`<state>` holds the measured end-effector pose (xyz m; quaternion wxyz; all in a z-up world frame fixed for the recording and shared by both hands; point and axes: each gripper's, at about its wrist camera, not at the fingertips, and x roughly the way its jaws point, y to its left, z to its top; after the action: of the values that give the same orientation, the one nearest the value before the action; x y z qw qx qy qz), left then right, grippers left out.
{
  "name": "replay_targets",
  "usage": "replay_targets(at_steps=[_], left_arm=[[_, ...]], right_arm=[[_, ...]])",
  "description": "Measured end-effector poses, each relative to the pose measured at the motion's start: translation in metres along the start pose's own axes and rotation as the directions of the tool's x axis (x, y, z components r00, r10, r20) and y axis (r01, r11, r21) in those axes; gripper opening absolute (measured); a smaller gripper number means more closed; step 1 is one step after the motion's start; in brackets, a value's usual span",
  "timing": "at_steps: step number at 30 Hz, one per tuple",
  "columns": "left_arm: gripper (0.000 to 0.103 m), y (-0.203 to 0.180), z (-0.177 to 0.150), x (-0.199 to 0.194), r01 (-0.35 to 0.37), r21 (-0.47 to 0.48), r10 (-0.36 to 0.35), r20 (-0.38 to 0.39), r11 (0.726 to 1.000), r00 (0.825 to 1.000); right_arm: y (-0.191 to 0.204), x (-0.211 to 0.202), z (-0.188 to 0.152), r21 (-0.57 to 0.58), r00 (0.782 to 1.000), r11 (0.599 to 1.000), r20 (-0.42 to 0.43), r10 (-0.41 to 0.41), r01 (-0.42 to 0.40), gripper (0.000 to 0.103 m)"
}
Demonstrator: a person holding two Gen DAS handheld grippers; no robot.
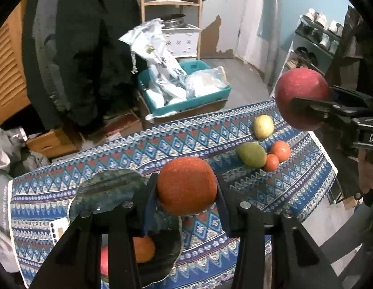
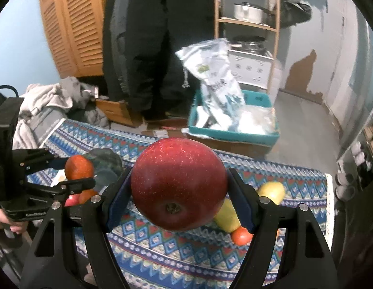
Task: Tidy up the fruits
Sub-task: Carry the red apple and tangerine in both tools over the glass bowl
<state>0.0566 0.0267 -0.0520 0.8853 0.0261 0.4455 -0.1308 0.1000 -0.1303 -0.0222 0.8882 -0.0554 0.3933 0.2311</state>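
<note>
Orange (image 1: 186,185) pinched in left gripper (image 1: 186,190), lifted over the plate (image 1: 109,187) edge, likely headed to join the 2 fruits already there: another orange (image 1: 144,249) and a red one (image 1: 104,260). Apple (image 2: 178,184) clamped in right gripper (image 2: 179,192), stem end toward the camera, raised above the cloth (image 2: 162,252), probably waiting its turn. Still loose at the cloth's far end: 2 tomatoes (image 1: 280,150), a green fruit (image 1: 251,154), a yellow fruit (image 1: 263,126), grouped away from the plate.
</note>
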Motion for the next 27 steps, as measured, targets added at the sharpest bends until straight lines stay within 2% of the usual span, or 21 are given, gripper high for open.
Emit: replay_targets(at_steps=[11,27], left_arm=[[0.045,0.050,-0.015,-0.019,-0.029,-0.084,0.031,0.023,0.996,0.999],[0.045,0.115,-0.040,-0.006,-0.093,-0.185,0.087,-0.039,0.978,0.995]], right_arm=[[0.055,0.023,0.021,-0.062,0.998,0.996,-0.014,0.057,-0.058,0.076],[0.115,0.085,0.031,-0.091,0.985,0.984,-0.102,0.141,-0.150,0.076]])
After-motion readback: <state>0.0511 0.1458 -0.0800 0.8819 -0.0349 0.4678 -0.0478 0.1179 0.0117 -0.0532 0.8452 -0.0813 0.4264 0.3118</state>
